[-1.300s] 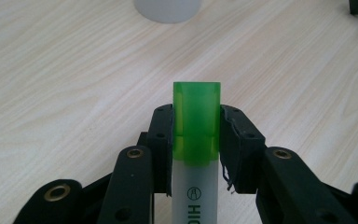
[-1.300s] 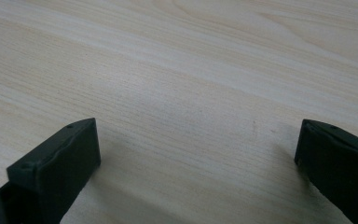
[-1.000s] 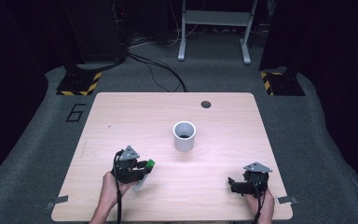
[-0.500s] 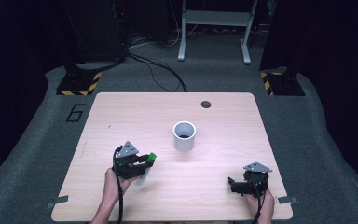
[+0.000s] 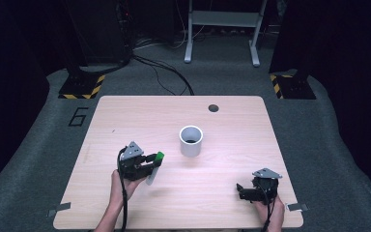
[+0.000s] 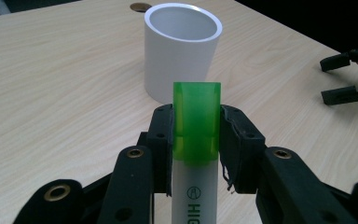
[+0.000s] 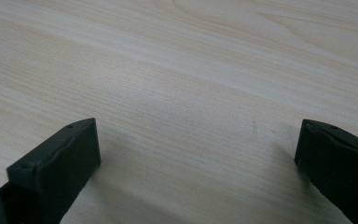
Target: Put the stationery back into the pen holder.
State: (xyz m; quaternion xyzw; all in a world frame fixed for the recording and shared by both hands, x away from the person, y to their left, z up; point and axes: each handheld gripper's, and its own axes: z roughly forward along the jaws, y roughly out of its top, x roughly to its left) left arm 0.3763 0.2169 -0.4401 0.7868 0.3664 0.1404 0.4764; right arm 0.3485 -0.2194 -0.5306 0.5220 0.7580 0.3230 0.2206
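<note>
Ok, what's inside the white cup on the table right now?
The white cup looks dark inside from above; in the left gripper view only its bare upper wall shows. Its bottom is hidden.

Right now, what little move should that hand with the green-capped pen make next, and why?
Probably carry it forward over the white cup. The left gripper grips the pen with its cap toward the cup's open mouth, just short of it; the right gripper rests open and apart.
</note>
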